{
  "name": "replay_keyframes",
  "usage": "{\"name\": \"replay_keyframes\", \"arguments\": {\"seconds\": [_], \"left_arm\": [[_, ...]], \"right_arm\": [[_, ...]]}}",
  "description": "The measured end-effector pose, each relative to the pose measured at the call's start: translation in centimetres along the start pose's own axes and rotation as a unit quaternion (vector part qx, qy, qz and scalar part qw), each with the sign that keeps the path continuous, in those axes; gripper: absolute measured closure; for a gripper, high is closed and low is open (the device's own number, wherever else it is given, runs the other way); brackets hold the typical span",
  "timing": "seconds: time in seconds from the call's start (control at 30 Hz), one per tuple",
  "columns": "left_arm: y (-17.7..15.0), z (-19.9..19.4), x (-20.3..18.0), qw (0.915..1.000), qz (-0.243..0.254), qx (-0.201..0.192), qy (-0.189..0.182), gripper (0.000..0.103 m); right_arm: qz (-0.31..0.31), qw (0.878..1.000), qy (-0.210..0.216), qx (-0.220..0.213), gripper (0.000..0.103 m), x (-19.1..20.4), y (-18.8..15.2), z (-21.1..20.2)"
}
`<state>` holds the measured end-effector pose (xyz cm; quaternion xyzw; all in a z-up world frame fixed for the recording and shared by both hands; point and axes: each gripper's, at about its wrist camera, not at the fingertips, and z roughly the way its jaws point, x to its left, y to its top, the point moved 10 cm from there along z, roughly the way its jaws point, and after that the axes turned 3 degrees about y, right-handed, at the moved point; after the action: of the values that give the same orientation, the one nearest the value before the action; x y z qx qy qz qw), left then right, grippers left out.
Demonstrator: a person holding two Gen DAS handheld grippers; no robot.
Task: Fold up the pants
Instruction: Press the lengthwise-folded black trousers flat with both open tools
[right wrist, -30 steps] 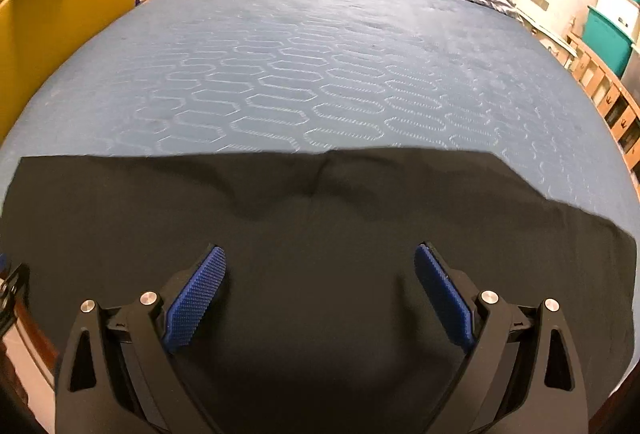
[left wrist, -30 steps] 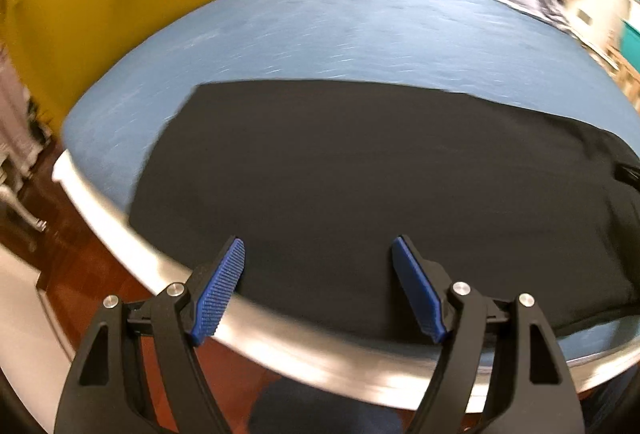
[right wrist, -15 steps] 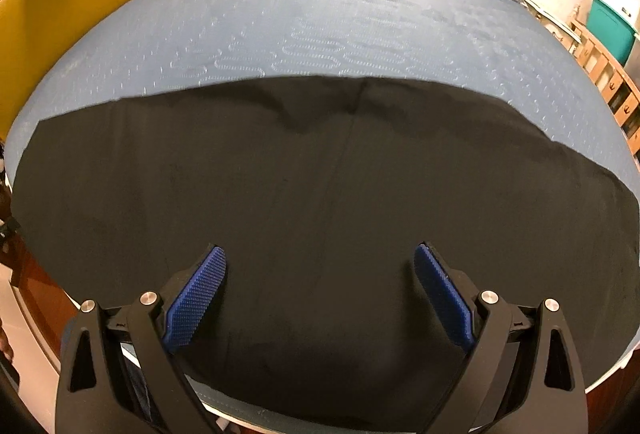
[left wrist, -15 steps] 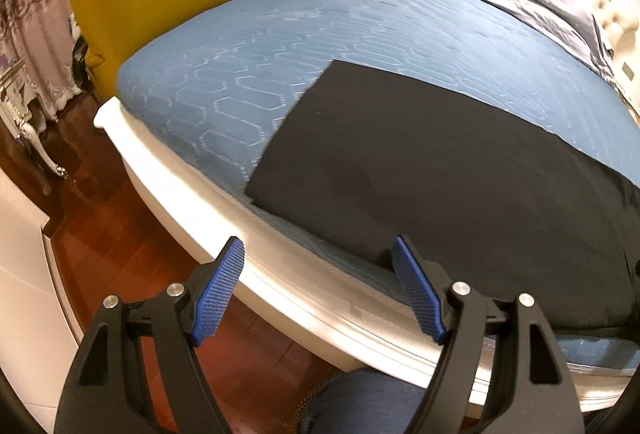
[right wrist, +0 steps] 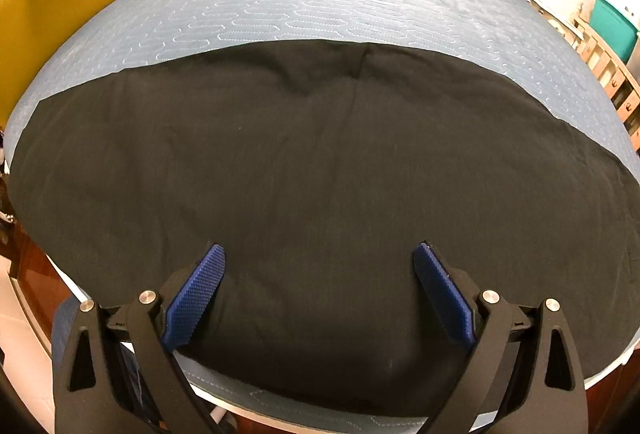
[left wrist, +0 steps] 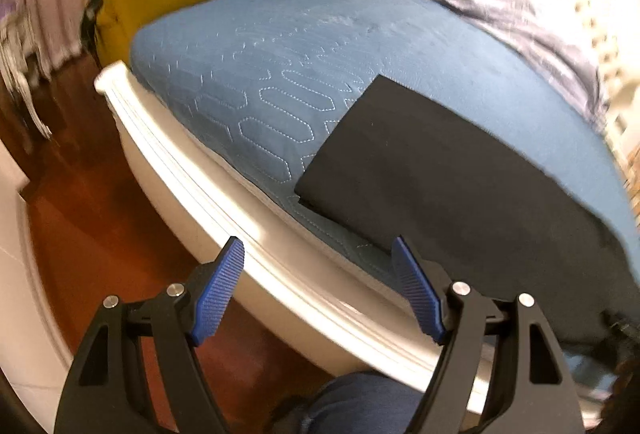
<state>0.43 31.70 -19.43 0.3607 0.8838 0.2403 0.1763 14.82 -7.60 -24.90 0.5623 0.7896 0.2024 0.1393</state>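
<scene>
Black cotton-like pants (right wrist: pixel 320 174) lie spread flat on a blue quilted bedspread with stitched hexagon pattern (right wrist: pixel 304 10), filling the centre and lower part of the right wrist view. In the left wrist view the same garment sits at centre right, its squared end pointing toward the upper middle of the frame, near the white moulded bed rim (left wrist: pixel 256 234).

Right gripper (right wrist: pixel 320 288), black w/ blue ribbed pads, hovers low over the cloth at bottom centre, tongs wide apart, holding nothing. Left gripper (left wrist: pixel 318 286) hangs at bottom centre of its view, over the rim and red-brown wood floor (left wrist: pixel 96 234), also spread wide and empty, off the fabric.

Step in hand, by the look of it: reach for grip points ahead of a fold. To do it well, each gripper likely wants a corner or edge, not mid-panel, and should pinch all layers together; the left must come in over the rim to the squared end first. A shallow crease at top centre of the right view could carry into the fold unless the cloth is drawn taut. Lift both ends level so edges meet.
</scene>
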Motion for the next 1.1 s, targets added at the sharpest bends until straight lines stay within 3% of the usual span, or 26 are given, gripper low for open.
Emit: {"name": "replay_keyframes", "arguments": {"seconds": [0.1,0.2,0.3,0.43,0.63,0.67,0.8,0.93,1.07,1.1], "left_arm": [[-0.1,0.0,0.5,0.9973,-0.039,0.004,-0.062,0.027],[-0.4,0.5,1.0,0.9885,-0.089,0.013,-0.122,0.028],[-0.4,1.1,1.0,0.9776,-0.123,0.017,-0.17,0.035],[-0.2,2.3,0.9,0.9537,-0.183,0.027,-0.237,0.04],[0.4,4.3,1.0,0.9334,-0.227,0.035,-0.276,0.049],[0.6,4.5,0.8,0.9316,-0.227,0.034,-0.282,0.056],[2.0,4.1,0.3,0.9235,-0.23,0.015,-0.307,0.065],[2.4,4.2,0.2,0.9168,-0.237,0.013,-0.321,0.067],[2.0,3.8,0.7,0.8966,-0.267,0.006,-0.354,0.072],[2.1,3.8,0.7,0.8961,-0.266,0.005,-0.355,0.072]], "right_arm": [[-0.005,1.0,0.001,0.001,0.011,0.2,-0.2,-0.1],[-0.008,1.0,0.004,0.003,0.011,0.3,-0.5,-0.2],[-0.009,1.0,0.011,0.003,0.01,0.1,-0.6,-0.2],[-0.012,1.0,0.012,0.006,0.009,0.1,-0.4,-0.1],[-0.016,1.0,0.012,0.009,0.006,0.0,-0.3,0.3],[-0.016,1.0,0.013,0.01,0.005,0.2,-0.3,0.3],[-0.018,1.0,0.016,0.012,0.004,0.0,-0.1,0.5],[-0.02,1.0,0.018,0.008,0.004,-0.1,-0.1,0.6],[-0.022,1.0,0.021,0.008,0.004,-0.2,-0.2,0.6],[-0.022,0.999,0.021,0.008,0.004,-0.2,-0.1,0.6]]}}
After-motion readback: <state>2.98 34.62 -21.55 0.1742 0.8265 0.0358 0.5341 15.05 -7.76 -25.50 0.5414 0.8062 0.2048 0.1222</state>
